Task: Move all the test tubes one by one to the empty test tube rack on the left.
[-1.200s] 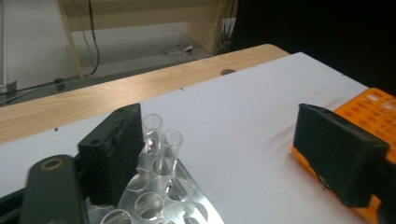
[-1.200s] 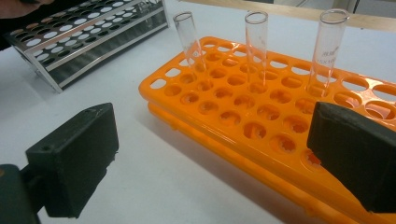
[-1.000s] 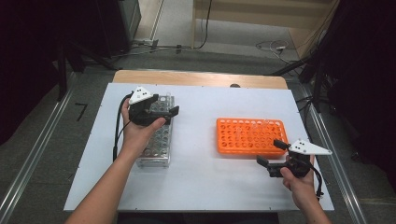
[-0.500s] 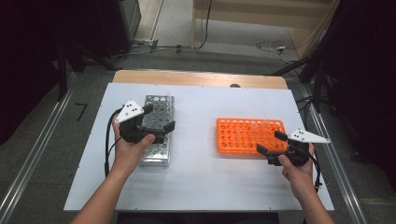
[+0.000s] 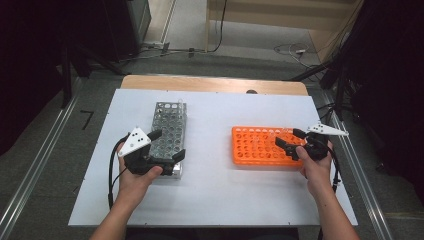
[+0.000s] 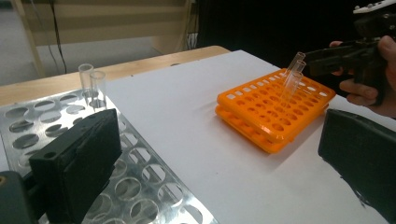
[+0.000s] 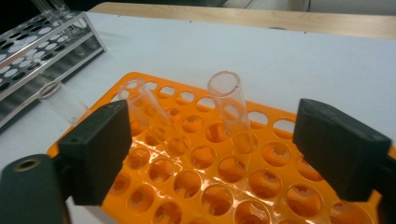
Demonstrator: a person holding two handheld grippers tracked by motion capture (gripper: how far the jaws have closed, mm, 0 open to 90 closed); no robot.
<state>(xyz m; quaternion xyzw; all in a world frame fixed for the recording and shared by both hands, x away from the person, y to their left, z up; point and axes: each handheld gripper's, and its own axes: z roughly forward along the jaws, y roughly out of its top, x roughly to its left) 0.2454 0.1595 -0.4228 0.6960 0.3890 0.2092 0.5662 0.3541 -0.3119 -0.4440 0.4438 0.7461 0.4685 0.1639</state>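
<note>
A silver metal tube rack (image 5: 169, 125) lies on the left of the white table, with two clear tubes (image 6: 91, 80) standing at its far end. My left gripper (image 5: 167, 145) hovers open over the rack's near end (image 6: 140, 186), nothing between its jaws. An orange tube rack (image 5: 257, 145) lies on the right and holds clear glass tubes that lean. My right gripper (image 5: 290, 139) is at that rack's right end. Its jaws have just been closing, and one tube (image 7: 231, 109) stands between them untouched. Another tube (image 7: 149, 112) leans just left of it.
The white table top (image 5: 210, 190) ends at a wooden strip (image 5: 215, 84) at the far side. Metal rails run along the floor on both sides. In the left gripper view, the other hand and its gripper (image 6: 359, 51) show behind the orange rack (image 6: 275, 109).
The left hand has drawn back along the metal rack from its far end to its near end. The right hand has moved forward to the orange rack, and its jaws have narrowed a little.
</note>
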